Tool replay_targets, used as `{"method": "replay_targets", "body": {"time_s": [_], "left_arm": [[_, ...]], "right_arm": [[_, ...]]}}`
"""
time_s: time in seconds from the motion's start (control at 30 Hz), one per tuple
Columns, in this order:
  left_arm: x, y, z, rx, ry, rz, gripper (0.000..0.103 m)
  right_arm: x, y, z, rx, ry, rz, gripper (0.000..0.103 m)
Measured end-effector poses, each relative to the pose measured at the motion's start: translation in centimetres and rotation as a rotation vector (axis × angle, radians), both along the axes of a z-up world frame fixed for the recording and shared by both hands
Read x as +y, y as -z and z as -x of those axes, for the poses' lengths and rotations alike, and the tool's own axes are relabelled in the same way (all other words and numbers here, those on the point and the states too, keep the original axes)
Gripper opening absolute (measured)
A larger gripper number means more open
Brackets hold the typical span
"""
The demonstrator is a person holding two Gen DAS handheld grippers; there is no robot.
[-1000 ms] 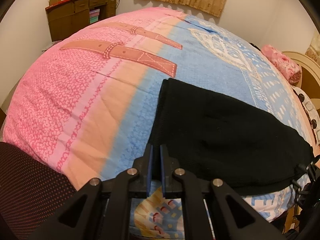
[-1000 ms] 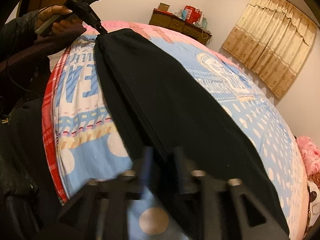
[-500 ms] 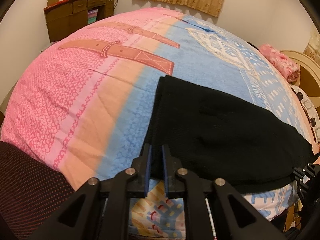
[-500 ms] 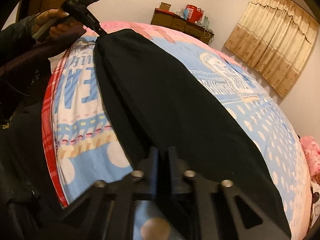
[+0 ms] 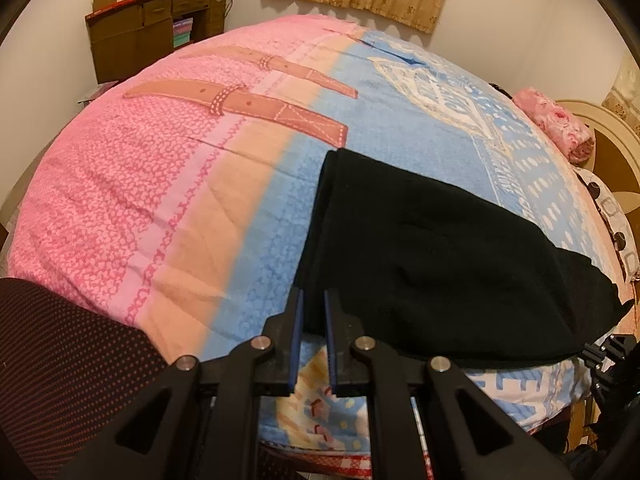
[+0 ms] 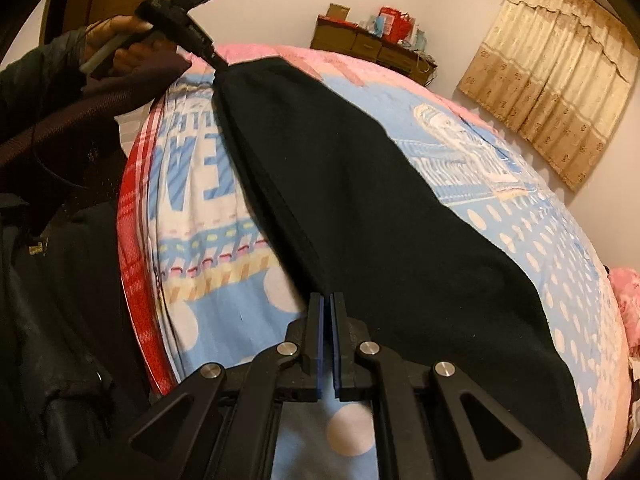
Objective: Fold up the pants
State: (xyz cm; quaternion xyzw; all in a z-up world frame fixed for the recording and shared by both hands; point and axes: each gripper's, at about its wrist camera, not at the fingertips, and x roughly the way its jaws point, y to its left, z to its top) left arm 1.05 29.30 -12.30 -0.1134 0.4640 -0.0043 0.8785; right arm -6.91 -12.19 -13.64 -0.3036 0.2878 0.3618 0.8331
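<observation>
Black pants [image 5: 440, 264] lying flat on the bed [image 5: 160, 200], near its front edge. Left gripper [image 5: 312, 300] and right gripper [image 6: 327, 300] both have fingers clamped on the pants' near corners.

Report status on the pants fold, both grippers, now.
Left gripper shut on near corner of black pants. Right gripper shut on the pants' near edge. Pants lie flat on the bedspread. Nothing in the way.

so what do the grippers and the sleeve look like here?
Both the left gripper and the right gripper are matte black, with angular linkage arms, silver pivot pins and blue pads lining flat fingers. The sleeve is dark.
</observation>
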Motion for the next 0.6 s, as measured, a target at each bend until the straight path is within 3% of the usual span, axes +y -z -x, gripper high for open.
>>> {"method": "replay_targets", "body": {"time_s": [0.1, 0.3, 0.37, 0.5, 0.6], "left_arm": [[0.0, -0.2, 0.1, -0.004, -0.002, -0.005, 0.011], [-0.1, 0.0, 0.1, 0.006, -0.003, -0.005, 0.011], [-0.8, -0.6, 0.3, -0.009, 0.017, -0.007, 0.011], [-3.1, -1.8, 0.5, -0.040, 0.060, -0.032, 0.011], [-6.1, -2.9, 0.3, -0.065, 0.118, -0.025, 0.012]], "right_arm": [[-0.5, -1.3, 0.0, 0.011, 0.006, -0.056, 0.002], [0.2, 0.8, 0.6, 0.037, -0.014, -0.006, 0.002], [-0.2, 0.4, 0.6, 0.039, -0.002, -0.039, 0.002], [-0.4, 0.7, 0.1, 0.016, 0.015, -0.042, 0.003], [0.0, 1.2, 0.1, 0.010, 0.007, -0.027, 0.009]]}}
